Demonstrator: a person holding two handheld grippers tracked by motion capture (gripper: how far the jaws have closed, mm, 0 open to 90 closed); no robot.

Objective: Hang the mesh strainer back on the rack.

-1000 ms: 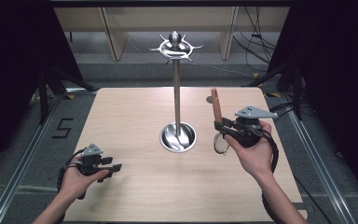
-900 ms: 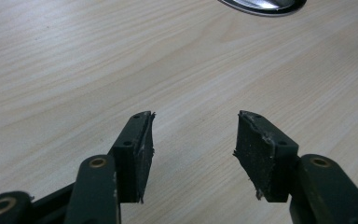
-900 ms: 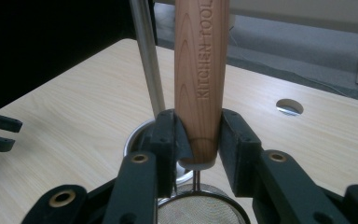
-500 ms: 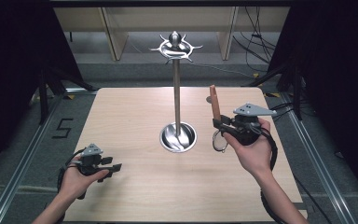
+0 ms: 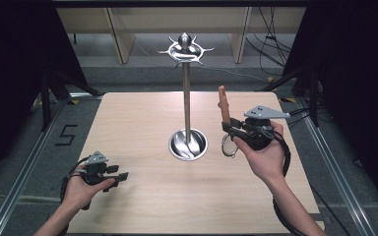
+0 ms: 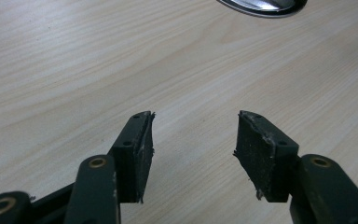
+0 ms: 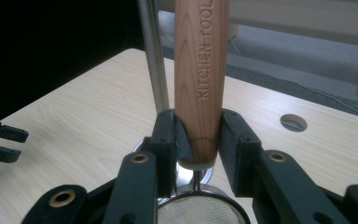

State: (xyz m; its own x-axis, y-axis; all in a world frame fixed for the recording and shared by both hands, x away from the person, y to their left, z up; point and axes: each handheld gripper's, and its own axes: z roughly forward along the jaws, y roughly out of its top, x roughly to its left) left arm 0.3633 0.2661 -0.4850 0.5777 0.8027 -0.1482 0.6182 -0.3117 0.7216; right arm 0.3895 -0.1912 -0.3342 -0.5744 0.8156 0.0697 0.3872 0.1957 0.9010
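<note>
Wooden strainer handle [image 7: 199,79], lettered in the right gripper view, clamped by right gripper [image 7: 198,140]; left gripper [image 6: 193,149] gapes empty.

In the right gripper view the wooden handle [image 7: 199,79] of the strainer runs out past the top edge, so its lettering breaks off after "KITCHEN TOOL", and the mesh bowl [image 7: 198,207] below it is cut by the bottom edge and half hidden behind the right gripper [image 7: 198,135], whose fingers [image 7: 172,140] cover the handle's lower sides. The steel pole [image 7: 154,56] behind it also leaves the frame at the top, and its base is screened by the same fingers. In the left gripper view only a sliver of the stand's round base [image 6: 263,5] shows, clipped by the top edge, while in the high view the hooks of the stand's crown [image 5: 185,48] are too small to count.
</note>
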